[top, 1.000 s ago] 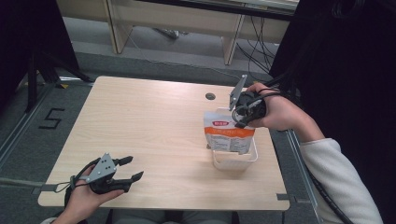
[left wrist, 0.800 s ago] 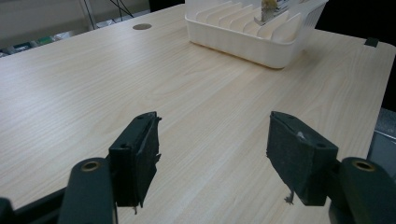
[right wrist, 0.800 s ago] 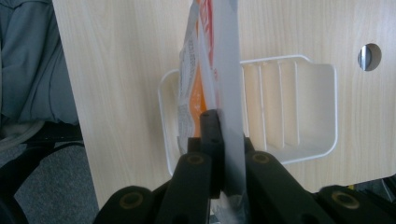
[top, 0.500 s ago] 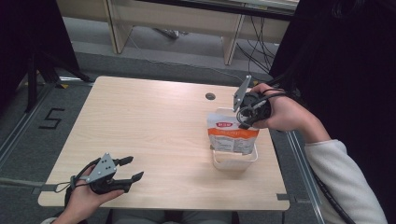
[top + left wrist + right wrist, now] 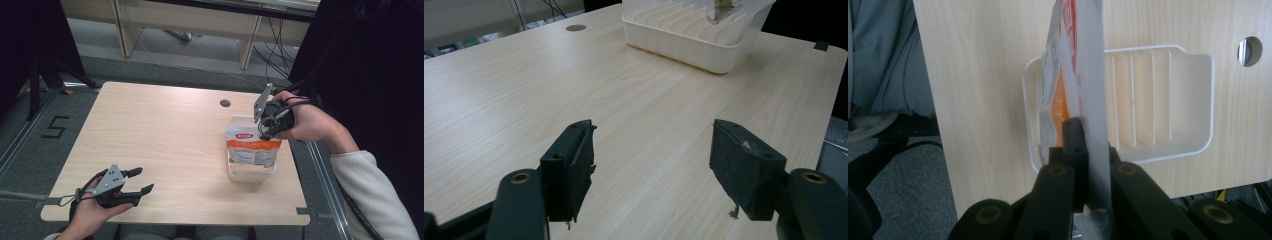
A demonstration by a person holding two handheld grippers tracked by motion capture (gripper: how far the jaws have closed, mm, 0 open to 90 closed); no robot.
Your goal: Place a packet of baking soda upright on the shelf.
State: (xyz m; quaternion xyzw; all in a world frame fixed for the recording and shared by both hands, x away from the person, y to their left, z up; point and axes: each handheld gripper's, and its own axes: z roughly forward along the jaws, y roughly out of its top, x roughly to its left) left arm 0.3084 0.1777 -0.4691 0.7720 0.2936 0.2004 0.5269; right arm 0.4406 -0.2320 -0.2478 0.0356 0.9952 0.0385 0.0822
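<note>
The right gripper (image 5: 267, 127) is pinching the top edge of an orange-and-white pouch (image 5: 252, 147), its jaws pressed flat on the sealed strip, as the right gripper view shows (image 5: 1087, 165). The pouch (image 5: 1063, 90) hangs upright below the grip with its lower end inside the white rack (image 5: 251, 172), over the slots at the rack's near end, toward the person. Its long axis runs straight down from the jaws, so the coming move looks to be a plain lowering, keeping the flat face parallel to the rack's dividers (image 5: 1143, 100) so the pouch slips between two of them rather than landing on a rib. Whether its bottom already touches the rack floor cannot be told. The left gripper (image 5: 137, 181) sits well to the left of the rack, near the table's (image 5: 165, 130) front edge, jaws spread wide and holding nothing; from it the rack (image 5: 694, 30) lies far ahead. The right hand (image 5: 305, 122) is clearly the nearer one and should finish the placing alone.
</note>
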